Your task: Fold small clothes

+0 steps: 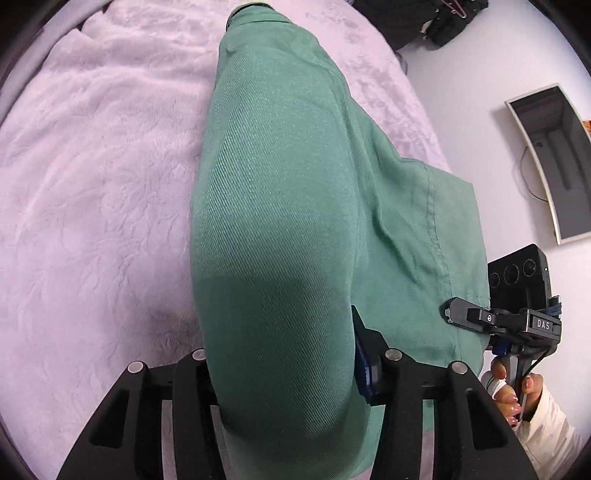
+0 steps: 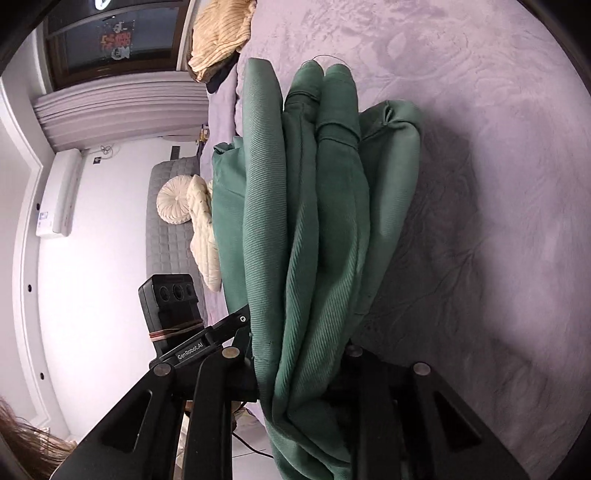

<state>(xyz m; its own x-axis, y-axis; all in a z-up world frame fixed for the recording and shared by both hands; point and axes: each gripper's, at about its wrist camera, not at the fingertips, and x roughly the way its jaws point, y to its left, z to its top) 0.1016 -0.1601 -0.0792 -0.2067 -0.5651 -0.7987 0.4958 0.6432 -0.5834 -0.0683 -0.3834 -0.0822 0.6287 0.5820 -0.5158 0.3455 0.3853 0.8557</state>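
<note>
The green garment (image 1: 280,206) is lifted off the lilac bedspread (image 1: 92,177), a twill-weave piece bunched into long folds. In the left wrist view one thick roll of it runs from the near edge up toward the far end of the bed, and a flatter hemmed panel hangs off to its right. In the right wrist view the same cloth (image 2: 317,221) shows as several upright pleats side by side, stitched hems at their far ends, with its shadow on the bedspread (image 2: 498,184) to the right.

The left gripper (image 1: 291,373) has its jaws partway closed around the thick roll; the cloth fills the gap and the blue pad on the right finger presses into it. The right gripper (image 2: 299,369) is nearly closed, pinching the gathered pleats between its fingers. From the left view it (image 1: 480,317) appears clamped on the hemmed panel's edge, with a hand (image 1: 513,387) on its handle.

Farther out, a tan ribbed garment (image 2: 221,33) lies at the far end of the bed, cream cushions (image 2: 184,206) sit on a grey sofa (image 2: 166,236) to the left, and a wall air conditioner (image 2: 61,195) is mounted beyond
</note>
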